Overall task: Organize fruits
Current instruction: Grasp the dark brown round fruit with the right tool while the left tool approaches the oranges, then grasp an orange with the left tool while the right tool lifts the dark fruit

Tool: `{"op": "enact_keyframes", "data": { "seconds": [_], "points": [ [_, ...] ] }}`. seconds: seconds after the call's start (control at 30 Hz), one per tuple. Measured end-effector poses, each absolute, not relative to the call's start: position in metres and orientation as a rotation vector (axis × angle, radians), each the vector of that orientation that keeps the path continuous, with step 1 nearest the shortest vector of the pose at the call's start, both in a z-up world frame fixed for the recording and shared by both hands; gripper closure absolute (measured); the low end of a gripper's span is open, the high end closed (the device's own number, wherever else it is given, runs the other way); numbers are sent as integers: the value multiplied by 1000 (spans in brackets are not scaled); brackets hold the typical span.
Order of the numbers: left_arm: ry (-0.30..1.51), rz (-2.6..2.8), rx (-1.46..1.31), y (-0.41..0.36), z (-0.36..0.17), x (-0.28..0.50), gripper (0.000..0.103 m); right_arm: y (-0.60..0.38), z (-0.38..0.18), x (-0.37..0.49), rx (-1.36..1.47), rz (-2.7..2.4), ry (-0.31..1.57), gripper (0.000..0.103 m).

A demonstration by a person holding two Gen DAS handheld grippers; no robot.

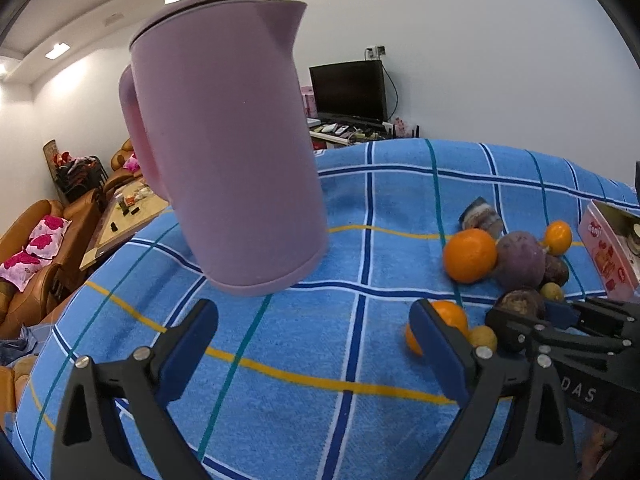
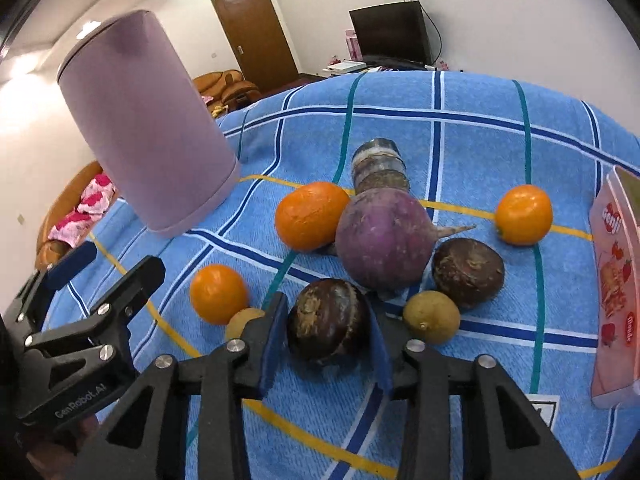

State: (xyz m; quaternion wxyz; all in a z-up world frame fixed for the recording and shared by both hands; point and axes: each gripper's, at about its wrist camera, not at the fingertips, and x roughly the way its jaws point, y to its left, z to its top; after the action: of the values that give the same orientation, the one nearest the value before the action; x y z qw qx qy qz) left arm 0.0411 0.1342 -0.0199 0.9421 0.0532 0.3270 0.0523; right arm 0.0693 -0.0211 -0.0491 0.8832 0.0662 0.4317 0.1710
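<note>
Right tongs (image 2: 326,344) grip a dark chestnut (image 2: 326,322); left tongs (image 1: 316,340) open, empty. Three oranges (image 2: 312,216), two chestnuts counted

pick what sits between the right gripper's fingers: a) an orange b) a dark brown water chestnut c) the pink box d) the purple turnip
b: in the right wrist view the right gripper has its blue pads against both sides of the dark brown water chestnut, while the nearest orange, the purple turnip and the pink box all lie outside the fingers.
</note>
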Motion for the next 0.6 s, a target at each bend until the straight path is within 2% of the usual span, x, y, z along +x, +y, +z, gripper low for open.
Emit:
{"op": "enact_keyframes", "data": {
  "seconds": [0.6],
  "points": [
    [683, 37, 84, 120, -24, 44, 6, -47, -13, 1, 30, 323, 730, 63]
  ]
}}
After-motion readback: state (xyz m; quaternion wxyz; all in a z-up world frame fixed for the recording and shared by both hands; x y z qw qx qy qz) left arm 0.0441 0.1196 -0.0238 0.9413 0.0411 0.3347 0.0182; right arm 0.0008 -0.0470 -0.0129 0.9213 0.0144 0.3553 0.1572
